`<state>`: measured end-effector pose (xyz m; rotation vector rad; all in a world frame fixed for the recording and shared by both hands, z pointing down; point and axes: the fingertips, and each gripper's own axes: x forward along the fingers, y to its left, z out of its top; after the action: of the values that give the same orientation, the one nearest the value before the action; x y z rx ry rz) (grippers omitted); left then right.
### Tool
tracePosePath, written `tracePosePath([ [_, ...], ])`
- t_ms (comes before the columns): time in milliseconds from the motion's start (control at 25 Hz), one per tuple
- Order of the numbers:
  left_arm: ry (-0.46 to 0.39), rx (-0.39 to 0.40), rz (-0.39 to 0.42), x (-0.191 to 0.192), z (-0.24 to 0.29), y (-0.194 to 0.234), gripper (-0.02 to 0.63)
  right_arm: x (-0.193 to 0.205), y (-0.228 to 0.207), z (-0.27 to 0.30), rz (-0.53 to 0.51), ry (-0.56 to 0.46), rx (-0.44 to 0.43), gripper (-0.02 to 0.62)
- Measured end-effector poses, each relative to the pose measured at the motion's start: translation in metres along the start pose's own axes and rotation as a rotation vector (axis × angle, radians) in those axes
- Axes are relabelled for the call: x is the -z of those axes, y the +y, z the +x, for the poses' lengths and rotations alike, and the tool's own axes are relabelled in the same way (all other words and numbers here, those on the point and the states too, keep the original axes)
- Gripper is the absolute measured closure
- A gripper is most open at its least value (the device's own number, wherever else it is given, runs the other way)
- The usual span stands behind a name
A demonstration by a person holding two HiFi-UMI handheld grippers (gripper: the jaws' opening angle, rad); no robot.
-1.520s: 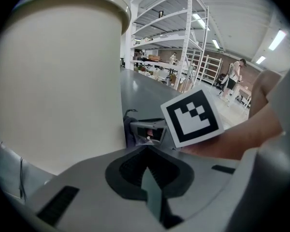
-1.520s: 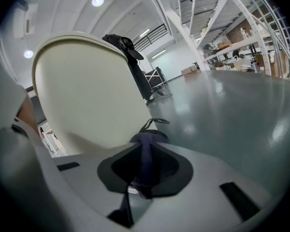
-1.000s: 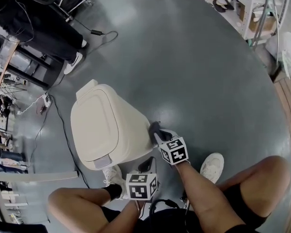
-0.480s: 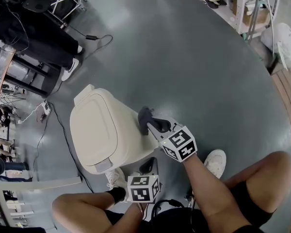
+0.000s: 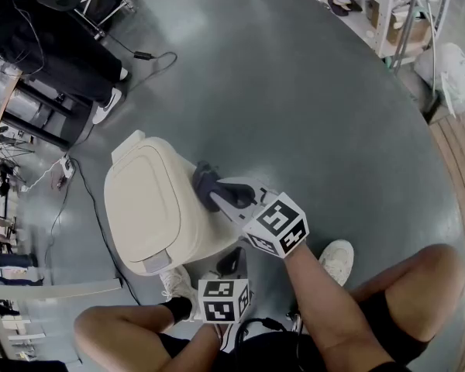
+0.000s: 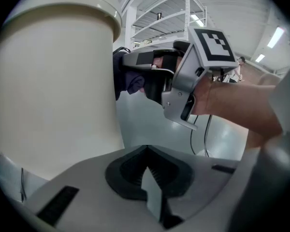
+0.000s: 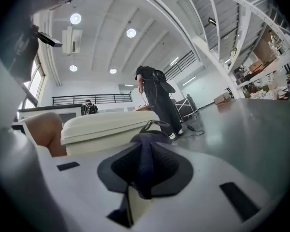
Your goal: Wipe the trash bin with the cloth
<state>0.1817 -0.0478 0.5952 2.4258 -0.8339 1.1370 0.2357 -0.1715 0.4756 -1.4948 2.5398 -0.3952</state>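
A cream trash bin (image 5: 151,208) with a shut lid stands on the grey floor, left of centre in the head view. My right gripper (image 5: 217,196) is shut on a dark cloth (image 5: 204,181) and presses it against the bin's upper right side, at the lid's rim. In the right gripper view the cloth (image 7: 147,151) sits bunched between the jaws, with the bin's lid (image 7: 108,124) just beyond. My left gripper (image 5: 231,263) hangs low beside the bin's base, jaws together and empty. The left gripper view shows the bin wall (image 6: 53,81) close on the left and the cloth (image 6: 130,81) against it.
A person in black (image 5: 50,37) stands at the upper left by some stands. Cables (image 5: 151,54) and a power strip (image 5: 68,169) lie on the floor near the bin. Metal shelving (image 5: 395,14) stands at the upper right. My white shoe (image 5: 337,260) is right of the bin.
My right gripper has slid the cloth up and to the left along the bin's side, to the lid's rim. The left gripper has stayed low by the base.
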Motion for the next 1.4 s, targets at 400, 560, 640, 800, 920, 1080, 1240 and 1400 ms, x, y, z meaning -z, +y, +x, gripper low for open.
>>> tracePosePath([
  [400,0.008,0.01,0.001,0.004,0.003,-0.002,0.606,0.026,-0.006,0.004,-0.001,0.058,0.022,0.545],
  [560,0.015,0.009,0.004,0.006,0.004,-0.002,0.606,0.043,-0.01,0.005,0.004,0.095,0.033,0.545],
  [640,0.018,0.01,0.01,0.007,0.005,-0.003,0.606,0.052,-0.012,0.005,0.009,0.114,0.038,0.545],
  [800,0.023,0.012,0.01,0.008,0.007,-0.004,0.606,0.073,-0.017,0.006,0.04,0.152,0.066,0.545],
  [920,0.027,0.009,0.012,0.009,0.008,-0.004,0.606,0.091,-0.022,0.006,0.061,0.185,0.092,0.545],
  [1080,0.041,0.002,0.012,0.012,0.01,-0.001,0.606,0.113,-0.028,0.007,0.102,0.23,0.117,0.545],
  [1240,0.049,0.011,-0.024,0.014,0.01,0.001,0.606,0.135,-0.036,0.004,0.223,0.247,0.157,0.545],
  [1400,0.055,0.013,-0.033,0.017,0.012,0.002,0.607,0.156,-0.041,0.002,0.279,0.283,0.191,0.545],
])
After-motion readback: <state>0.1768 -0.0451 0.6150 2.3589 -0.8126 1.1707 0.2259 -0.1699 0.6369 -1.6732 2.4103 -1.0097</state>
